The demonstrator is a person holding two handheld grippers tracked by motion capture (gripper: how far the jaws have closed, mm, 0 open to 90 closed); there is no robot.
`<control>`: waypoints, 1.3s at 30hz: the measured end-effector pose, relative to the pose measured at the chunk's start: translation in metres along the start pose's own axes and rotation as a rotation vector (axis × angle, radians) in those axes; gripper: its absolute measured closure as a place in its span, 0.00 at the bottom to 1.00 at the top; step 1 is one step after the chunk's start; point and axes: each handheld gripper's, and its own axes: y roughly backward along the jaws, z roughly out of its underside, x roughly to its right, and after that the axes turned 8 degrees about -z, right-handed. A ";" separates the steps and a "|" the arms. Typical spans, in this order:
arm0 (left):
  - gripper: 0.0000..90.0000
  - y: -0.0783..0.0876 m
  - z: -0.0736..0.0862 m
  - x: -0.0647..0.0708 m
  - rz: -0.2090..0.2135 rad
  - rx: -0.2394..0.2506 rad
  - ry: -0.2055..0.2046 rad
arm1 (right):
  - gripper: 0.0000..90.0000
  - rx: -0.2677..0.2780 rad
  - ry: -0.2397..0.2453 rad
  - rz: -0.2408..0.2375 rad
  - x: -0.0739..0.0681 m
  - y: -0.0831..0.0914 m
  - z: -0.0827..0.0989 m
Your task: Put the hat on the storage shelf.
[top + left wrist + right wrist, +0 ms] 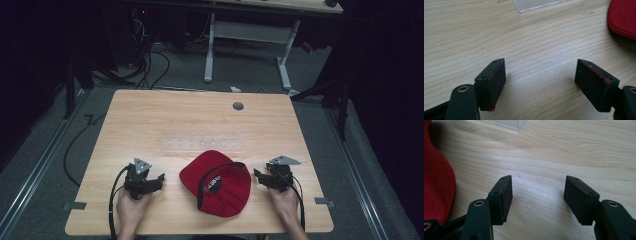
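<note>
A red cap [216, 182] with a black strap and a dark patch lies on the near middle of the wooden table [150, 115]. My left gripper [161, 178] rests on the table just left of the cap, jaws wide open and pointing toward it. In the left gripper view my left gripper [541, 68] has bare wood between its pads, and the cap [622, 17] shows at the upper right. My right gripper [256, 174] sits just right of the cap, open. In the right gripper view my right gripper [539, 185] holds nothing, with the cap [436, 182] at the left edge.
A clear plastic strip [202, 143] lies flat on the table behind the cap. A grey grommet hole [238, 106] sits near the far edge. Beyond the table stand a white-legged desk [250, 30] and floor cables [150, 65].
</note>
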 end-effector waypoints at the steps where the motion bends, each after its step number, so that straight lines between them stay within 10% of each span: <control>1: 0.28 0.000 0.000 0.000 0.000 0.000 0.000 | 0.45 0.006 -0.005 0.001 0.000 0.001 0.001; 26: 0.29 0.000 0.000 0.000 0.005 -0.001 0.000 | 0.47 0.188 0.031 -0.139 -0.030 0.039 -0.005; 39: 0.29 0.000 0.000 0.000 0.005 0.000 0.000 | 0.43 0.160 0.087 -0.208 -0.048 0.027 -0.019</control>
